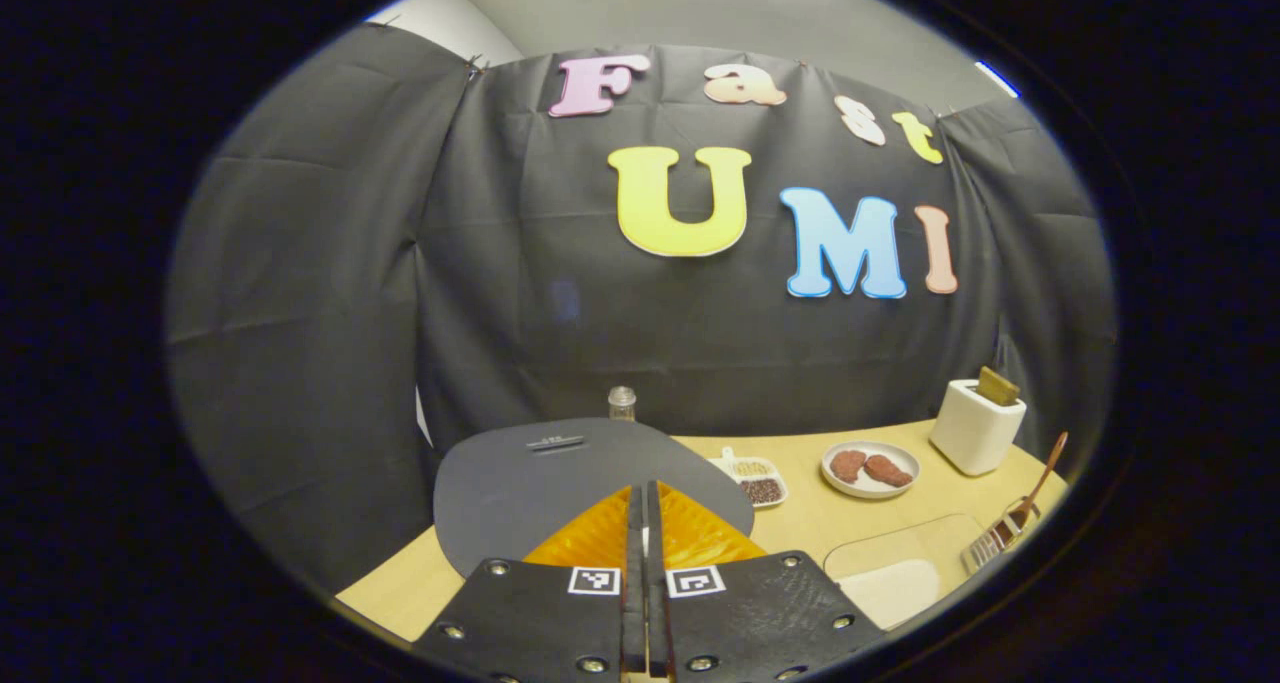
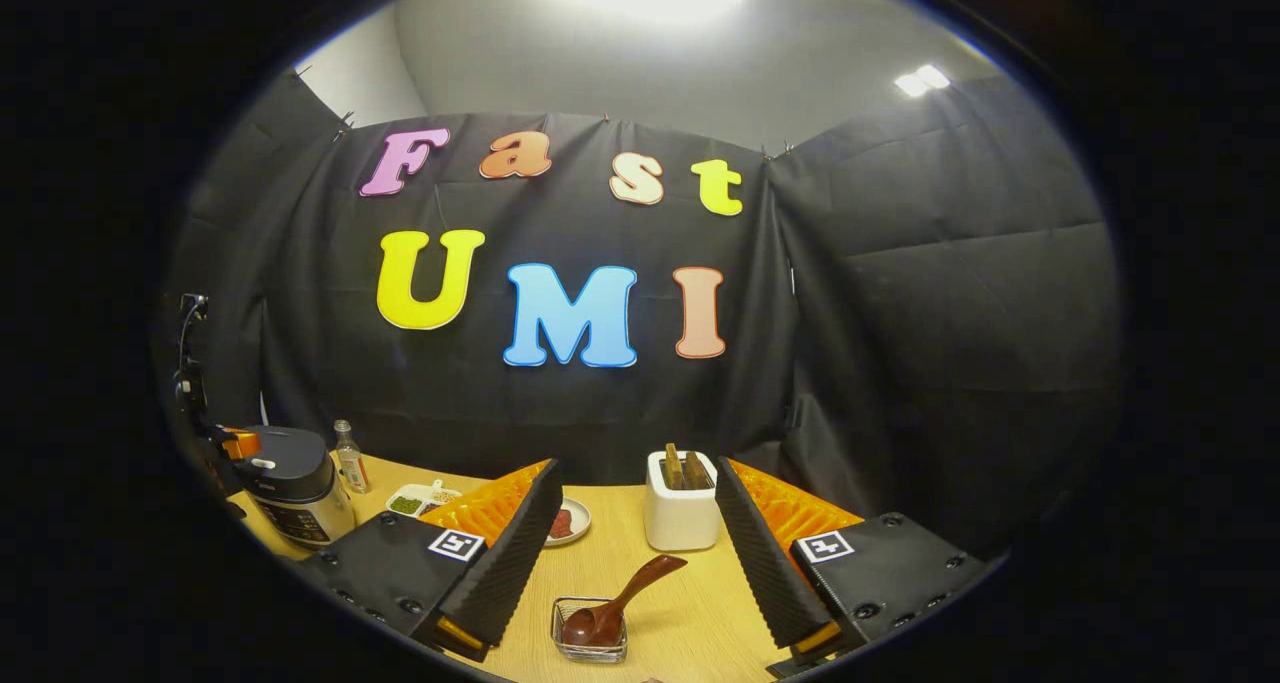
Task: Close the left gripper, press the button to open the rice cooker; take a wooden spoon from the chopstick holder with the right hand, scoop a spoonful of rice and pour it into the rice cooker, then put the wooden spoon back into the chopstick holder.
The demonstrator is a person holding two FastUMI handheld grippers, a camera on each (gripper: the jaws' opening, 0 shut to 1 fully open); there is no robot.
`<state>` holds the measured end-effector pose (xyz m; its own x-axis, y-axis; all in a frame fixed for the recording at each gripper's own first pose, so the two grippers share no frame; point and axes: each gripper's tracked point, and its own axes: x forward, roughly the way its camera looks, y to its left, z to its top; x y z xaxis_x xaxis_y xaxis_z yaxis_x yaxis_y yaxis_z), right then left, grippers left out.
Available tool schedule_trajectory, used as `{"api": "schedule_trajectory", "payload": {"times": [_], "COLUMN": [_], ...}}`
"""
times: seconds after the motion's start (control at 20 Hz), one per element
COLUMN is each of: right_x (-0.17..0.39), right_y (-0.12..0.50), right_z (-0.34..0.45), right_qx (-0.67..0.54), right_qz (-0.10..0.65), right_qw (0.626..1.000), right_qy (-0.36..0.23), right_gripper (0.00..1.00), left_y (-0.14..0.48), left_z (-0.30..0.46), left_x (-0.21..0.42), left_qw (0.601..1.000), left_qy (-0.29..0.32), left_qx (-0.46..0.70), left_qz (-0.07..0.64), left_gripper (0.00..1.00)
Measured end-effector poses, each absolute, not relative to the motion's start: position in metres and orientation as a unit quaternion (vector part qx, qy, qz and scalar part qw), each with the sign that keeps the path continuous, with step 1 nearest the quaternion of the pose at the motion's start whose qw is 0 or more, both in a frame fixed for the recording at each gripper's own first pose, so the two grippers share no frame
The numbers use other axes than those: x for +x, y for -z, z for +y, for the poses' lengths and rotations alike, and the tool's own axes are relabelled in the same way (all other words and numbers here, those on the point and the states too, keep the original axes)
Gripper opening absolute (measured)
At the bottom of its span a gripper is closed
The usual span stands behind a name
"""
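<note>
The rice cooker (image 1: 560, 473) is sitting lid-down under the left gripper (image 1: 641, 523), whose fingers are pressing together. The wooden spoon (image 2: 620, 603) is leaning in its holder (image 2: 590, 631) (a small clear one) between the right gripper's (image 2: 640, 543) wide-spread fingers.

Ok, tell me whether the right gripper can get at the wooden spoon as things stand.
Probably yes. The right gripper is open, and the wooden spoon leans in its holder on the table between the fingers, with nothing in the way.
</note>
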<state>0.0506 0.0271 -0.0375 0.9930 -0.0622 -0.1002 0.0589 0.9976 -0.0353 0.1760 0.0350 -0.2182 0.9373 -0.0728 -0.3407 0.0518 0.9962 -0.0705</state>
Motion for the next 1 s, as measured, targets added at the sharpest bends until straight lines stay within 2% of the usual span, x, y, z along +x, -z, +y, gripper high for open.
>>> {"api": "schedule_trajectory", "payload": {"times": [0.25, 0.3, 0.35, 0.45, 0.5, 0.95, 1.0], "right_x": [0.050, 0.051, 0.051, 0.052, 0.053, 0.055, 0.055], "right_y": [0.040, 0.041, 0.042, 0.043, 0.043, 0.041, 0.042], "right_z": [0.028, 0.028, 0.029, 0.030, 0.031, 0.028, 0.026], "right_qx": [-0.023, -0.022, -0.020, -0.021, -0.022, -0.008, -0.007], "right_qz": [0.053, 0.055, 0.056, 0.058, 0.058, 0.050, 0.051], "right_qw": [0.998, 0.998, 0.998, 0.998, 0.998, 0.999, 0.999], "right_qy": [0.034, 0.034, 0.034, 0.031, 0.029, 0.018, 0.017], "right_gripper": [0.98, 0.98, 0.98, 0.98, 0.98, 0.98, 0.98], "left_y": [0.243, 0.246, 0.252, 0.255, 0.260, 0.235, 0.220], "left_z": [0.033, 0.031, 0.031, 0.031, 0.032, 0.032, 0.035], "left_x": [0.176, 0.175, 0.172, 0.172, 0.179, 0.170, 0.175], "left_qw": [0.979, 0.979, 0.976, 0.977, 0.978, 0.981, 0.985], "left_qy": [0.032, 0.031, 0.028, 0.020, 0.013, 0.000, -0.005], "left_qx": [-0.030, -0.026, -0.025, -0.021, -0.026, -0.029, -0.024], "left_qz": [0.197, 0.200, 0.213, 0.212, 0.206, 0.194, 0.171], "left_gripper": [0.02, 0.05, 0.02, 0.05, 0.03, 0.02, 0.02]}}
